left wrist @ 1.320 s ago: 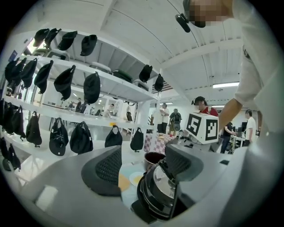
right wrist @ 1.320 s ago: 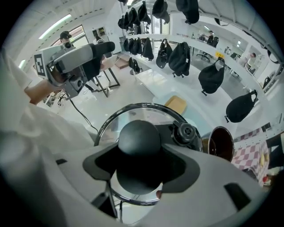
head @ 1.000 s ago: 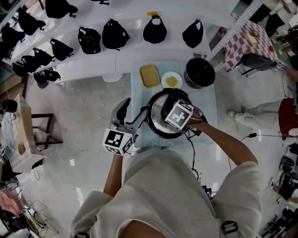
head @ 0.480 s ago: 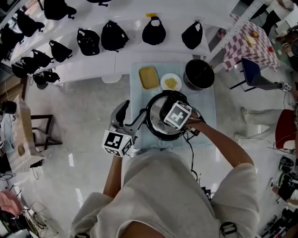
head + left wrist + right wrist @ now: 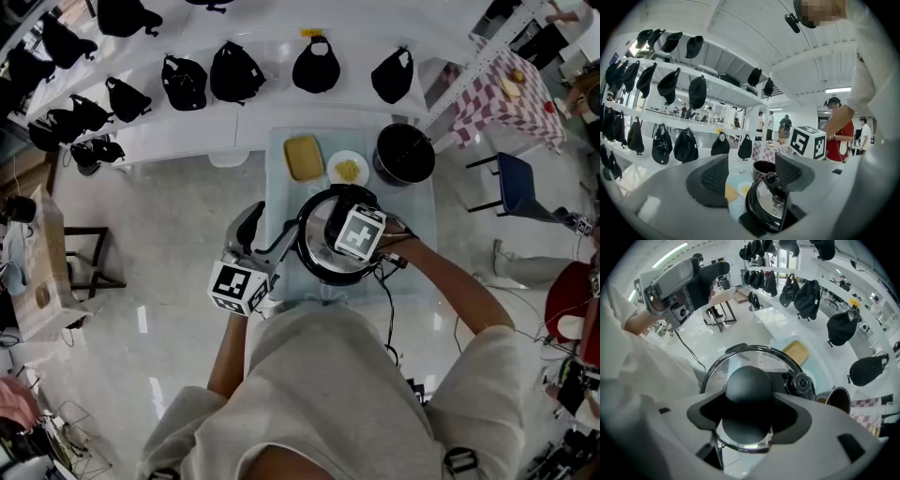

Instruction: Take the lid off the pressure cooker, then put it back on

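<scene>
Right gripper view: right gripper [image 5: 752,414] clamps lid knob [image 5: 749,380]; table [image 5: 277,192] edge near.

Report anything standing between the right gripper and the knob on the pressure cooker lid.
Nothing visible stands between them. The right gripper has its jaws closed directly on the black lid knob, one pad on each side.

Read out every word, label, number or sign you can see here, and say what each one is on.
No readable words or numbers.
Left cube, on the left gripper: black-and-white square pattern, no letters.
Right cube, on the right gripper: likewise.
Yellow tag on the shelf: too small to read.
Pale label-like patch on the lid: blurred.
</scene>
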Motion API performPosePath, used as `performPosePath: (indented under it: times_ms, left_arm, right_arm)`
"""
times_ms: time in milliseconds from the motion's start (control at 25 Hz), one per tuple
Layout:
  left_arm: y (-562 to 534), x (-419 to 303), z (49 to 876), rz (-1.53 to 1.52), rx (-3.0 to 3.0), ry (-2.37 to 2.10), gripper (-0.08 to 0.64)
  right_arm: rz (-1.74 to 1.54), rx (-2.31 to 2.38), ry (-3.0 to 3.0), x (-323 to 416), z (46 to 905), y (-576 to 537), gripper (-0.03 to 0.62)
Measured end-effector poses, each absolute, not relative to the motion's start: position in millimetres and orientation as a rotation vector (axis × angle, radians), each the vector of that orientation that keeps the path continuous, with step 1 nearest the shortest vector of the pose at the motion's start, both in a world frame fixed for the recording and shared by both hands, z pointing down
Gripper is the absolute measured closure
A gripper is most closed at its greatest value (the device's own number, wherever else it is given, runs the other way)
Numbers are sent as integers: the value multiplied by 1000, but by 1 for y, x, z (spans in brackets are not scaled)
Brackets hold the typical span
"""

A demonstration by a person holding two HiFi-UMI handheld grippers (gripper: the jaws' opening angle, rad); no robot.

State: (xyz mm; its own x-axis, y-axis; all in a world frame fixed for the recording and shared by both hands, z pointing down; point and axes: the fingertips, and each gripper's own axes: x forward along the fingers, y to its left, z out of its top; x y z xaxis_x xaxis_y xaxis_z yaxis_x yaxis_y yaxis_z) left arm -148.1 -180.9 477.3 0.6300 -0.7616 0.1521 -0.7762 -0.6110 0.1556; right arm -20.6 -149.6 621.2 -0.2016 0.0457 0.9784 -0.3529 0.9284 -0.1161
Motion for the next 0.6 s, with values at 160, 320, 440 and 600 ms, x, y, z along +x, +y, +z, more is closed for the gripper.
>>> performPosePath:
  times_ms: [160,320,440,600]
  left_arm:
    - [-179,-147,476,106,2650,-1269,250]
    - [-182,-144,474,108,2650,-1280,250]
    - [-185,-139,474,109,2645,-1290,250]
    - [-187,-133,473,109,2638,-1302,250]
  right_arm:
    - [256,112,-1736,-21,621,-144,313]
    - [169,11,-1741,-26,624,-145,313]
    - [89,-81,-1734,-28,625,-143,311]
    - [11,-175,-1687,-26,626,-139,307]
